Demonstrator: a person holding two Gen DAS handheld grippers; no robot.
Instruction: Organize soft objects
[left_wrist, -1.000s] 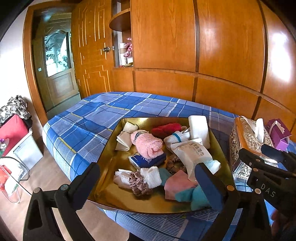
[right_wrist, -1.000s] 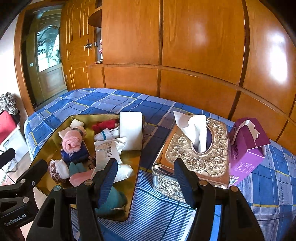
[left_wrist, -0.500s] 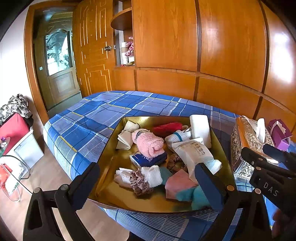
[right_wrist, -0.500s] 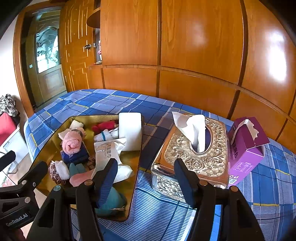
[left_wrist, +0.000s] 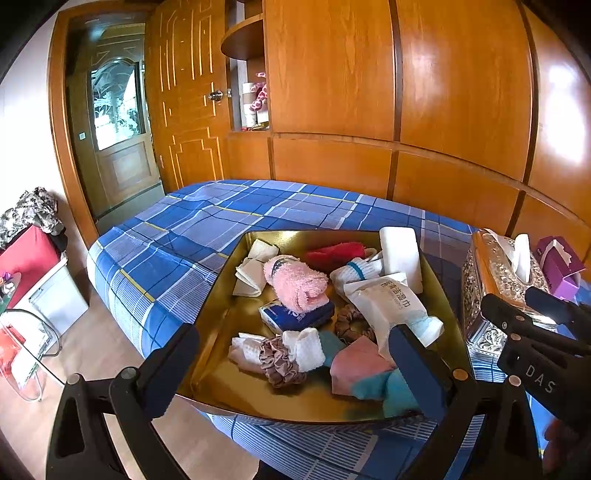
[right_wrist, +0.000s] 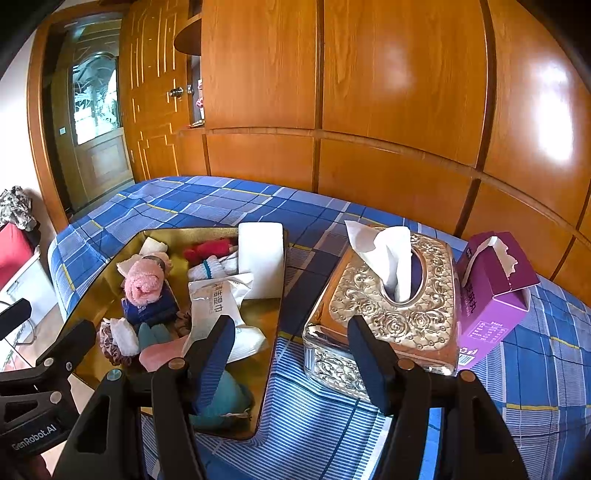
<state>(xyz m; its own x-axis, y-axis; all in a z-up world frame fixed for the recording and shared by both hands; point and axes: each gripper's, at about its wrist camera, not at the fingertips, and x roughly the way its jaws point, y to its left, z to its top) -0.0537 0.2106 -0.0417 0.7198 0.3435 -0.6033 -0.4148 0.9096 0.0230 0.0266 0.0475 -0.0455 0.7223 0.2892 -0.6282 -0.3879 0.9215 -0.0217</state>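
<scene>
A gold tray (left_wrist: 229, 317) (right_wrist: 110, 273) sits on a blue plaid bed and holds several soft things: a rolled pink towel (left_wrist: 297, 282) (right_wrist: 142, 282), a red cloth (left_wrist: 334, 253), a white wet-wipes pack (left_wrist: 384, 304) (right_wrist: 218, 306), a white sponge block (left_wrist: 400, 254) (right_wrist: 260, 258), scrunchies, white socks and pink and teal cloths (left_wrist: 373, 373). My left gripper (left_wrist: 291, 363) is open and empty, hovering over the tray's near edge. My right gripper (right_wrist: 291, 354) is open and empty, hovering between the tray and an ornate tissue box (right_wrist: 391, 310).
A purple tissue carton (right_wrist: 491, 291) stands right of the ornate tissue box (left_wrist: 495, 280). Wooden wardrobe panels rise behind the bed. A door is at far left. A red box and white bin (left_wrist: 44, 291) stand on the floor left of the bed.
Both views have shifted only slightly; the grippers stay open and hovering. Nothing in the tray has moved.
</scene>
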